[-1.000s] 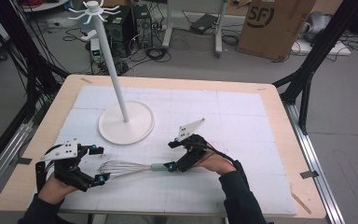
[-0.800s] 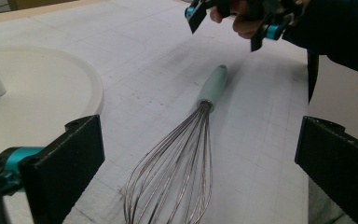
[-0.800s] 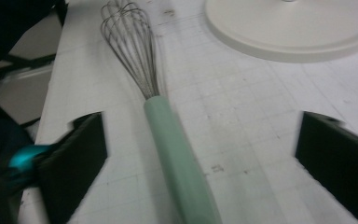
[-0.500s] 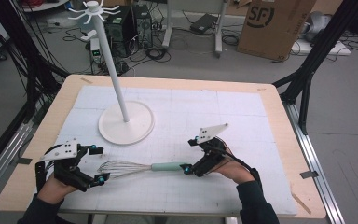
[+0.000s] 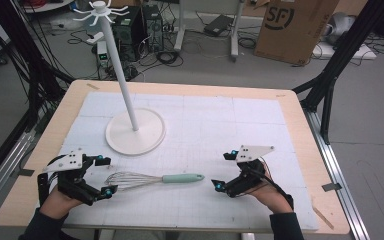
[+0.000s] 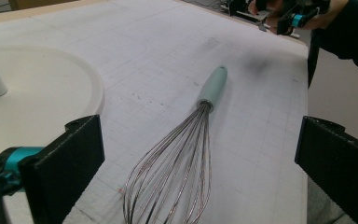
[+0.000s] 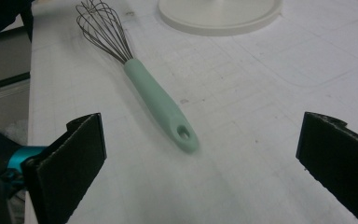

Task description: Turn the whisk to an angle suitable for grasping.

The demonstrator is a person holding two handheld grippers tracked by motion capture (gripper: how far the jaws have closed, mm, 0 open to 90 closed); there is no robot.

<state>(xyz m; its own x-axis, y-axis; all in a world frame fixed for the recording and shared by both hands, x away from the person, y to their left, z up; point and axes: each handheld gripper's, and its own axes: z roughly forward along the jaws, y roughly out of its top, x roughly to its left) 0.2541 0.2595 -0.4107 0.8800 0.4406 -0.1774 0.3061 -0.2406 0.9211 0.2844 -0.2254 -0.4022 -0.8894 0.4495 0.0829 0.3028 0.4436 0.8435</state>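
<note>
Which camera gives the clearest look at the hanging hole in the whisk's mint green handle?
The right gripper view: the mint-green-handled wire whisk lies with its handle end nearest, the hole plainly visible. The left gripper view shows the wires close and the handle far off; the high view shows the whole whisk, too small to show the hole.

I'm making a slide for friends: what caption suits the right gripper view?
Open right gripper faces a mint-handled whisk lying free on the white mat.
</note>
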